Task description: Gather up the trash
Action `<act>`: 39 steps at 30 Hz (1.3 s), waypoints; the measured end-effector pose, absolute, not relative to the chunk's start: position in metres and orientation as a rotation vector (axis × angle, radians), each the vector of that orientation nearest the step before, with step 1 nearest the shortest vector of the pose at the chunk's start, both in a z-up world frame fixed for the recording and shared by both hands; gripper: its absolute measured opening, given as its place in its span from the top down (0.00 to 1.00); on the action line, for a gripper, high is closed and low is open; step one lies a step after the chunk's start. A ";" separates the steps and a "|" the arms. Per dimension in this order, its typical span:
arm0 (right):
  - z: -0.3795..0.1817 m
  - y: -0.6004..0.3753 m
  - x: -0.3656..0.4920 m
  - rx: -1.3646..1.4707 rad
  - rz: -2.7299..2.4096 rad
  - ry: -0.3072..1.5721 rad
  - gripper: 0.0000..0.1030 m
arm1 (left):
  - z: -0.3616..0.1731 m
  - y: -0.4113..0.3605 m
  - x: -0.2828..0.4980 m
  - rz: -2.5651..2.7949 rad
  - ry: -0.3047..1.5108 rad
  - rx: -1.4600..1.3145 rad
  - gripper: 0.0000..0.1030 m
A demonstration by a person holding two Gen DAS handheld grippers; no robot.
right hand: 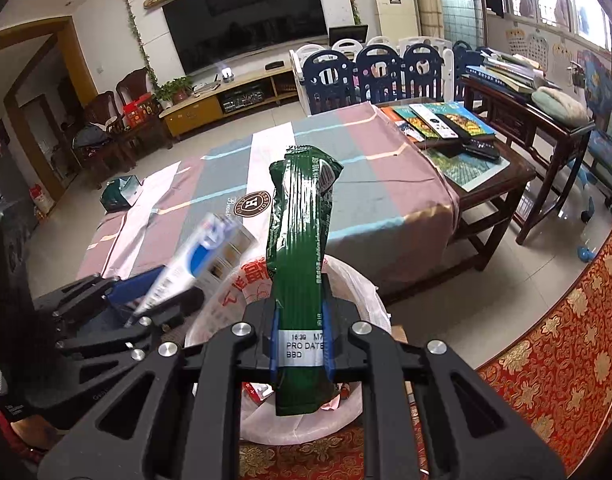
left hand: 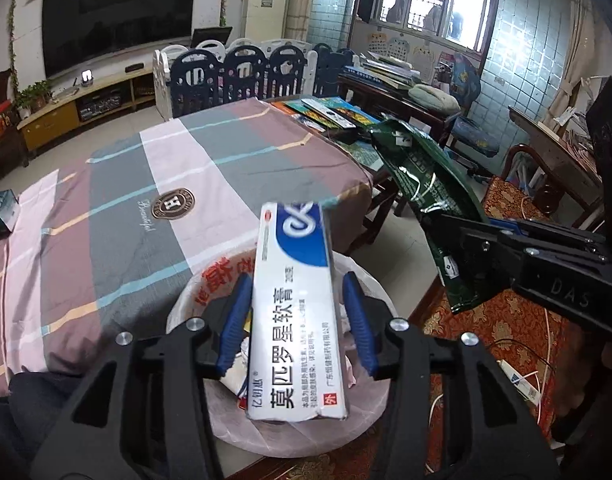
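My left gripper (left hand: 296,300) has its jaws apart. A white and blue ointment box (left hand: 296,312) stands between the blue pads, touching the left pad with a gap on the right, blurred, directly above the trash bin (left hand: 194,300) lined with a white plastic bag. The box also shows blurred in the right wrist view (right hand: 194,268). My right gripper (right hand: 300,320) is shut on a green snack wrapper (right hand: 302,240), held upright over the same bin (right hand: 369,300). The wrapper shows in the left wrist view (left hand: 425,184) to the right of the box.
A table with a striped cloth (left hand: 146,184) lies behind the bin. A green packet (right hand: 120,196) sits at its far left edge. Books and remotes (right hand: 445,124) lie at the far right. A red patterned carpet (right hand: 565,340) covers the floor on the right.
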State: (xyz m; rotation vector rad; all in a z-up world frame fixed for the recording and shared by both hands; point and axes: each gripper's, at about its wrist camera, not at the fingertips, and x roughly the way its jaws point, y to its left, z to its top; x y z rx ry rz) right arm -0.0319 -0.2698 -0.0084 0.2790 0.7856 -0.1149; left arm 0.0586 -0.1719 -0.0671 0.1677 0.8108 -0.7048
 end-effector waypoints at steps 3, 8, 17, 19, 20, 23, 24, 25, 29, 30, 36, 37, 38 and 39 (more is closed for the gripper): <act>-0.015 -0.271 -0.029 0.291 -0.117 0.809 0.83 | -0.072 -0.168 0.062 -0.669 0.814 0.169 0.30; -0.026 -0.265 -0.023 0.304 -0.102 0.845 0.83 | -0.053 -0.144 0.064 -0.520 0.743 0.153 0.17; -0.041 -0.238 -0.009 0.298 -0.060 0.922 0.63 | -0.011 -0.098 0.052 -0.363 0.653 0.085 0.05; -0.039 -0.235 -0.010 0.292 -0.060 0.917 0.53 | -0.007 -0.092 0.050 -0.354 0.647 0.068 0.04; -0.037 -0.235 -0.010 0.290 -0.062 0.911 0.45 | -0.005 -0.090 0.050 -0.348 0.644 0.062 0.04; -0.023 -0.235 -0.015 0.289 -0.066 0.869 0.27 | 0.003 -0.082 0.047 -0.324 0.626 0.049 0.04; -0.016 -0.234 -0.017 0.286 -0.064 0.851 0.20 | 0.005 -0.081 0.045 -0.310 0.619 0.050 0.04; -0.009 -0.233 -0.019 0.283 -0.060 0.831 0.17 | 0.008 -0.079 0.044 -0.297 0.612 0.049 0.03; 0.026 -0.225 -0.031 0.264 -0.030 0.744 0.05 | 0.022 -0.069 0.039 -0.265 0.602 0.022 0.03; 0.034 -0.223 -0.033 0.250 -0.031 0.722 0.03 | 0.024 -0.067 0.039 -0.260 0.618 0.009 0.03; 0.063 -0.209 -0.041 0.155 -0.123 0.695 0.03 | 0.028 -0.059 0.037 -0.243 0.656 -0.040 0.03; 0.064 -0.208 -0.041 0.157 -0.125 0.699 0.03 | 0.029 -0.057 0.035 -0.235 0.649 -0.038 0.03; 0.064 -0.208 -0.041 0.162 -0.119 0.698 0.03 | 0.032 -0.056 0.034 -0.224 0.640 -0.033 0.03; 0.064 -0.209 -0.041 0.167 -0.114 0.699 0.03 | 0.034 -0.056 0.032 -0.214 0.633 -0.026 0.03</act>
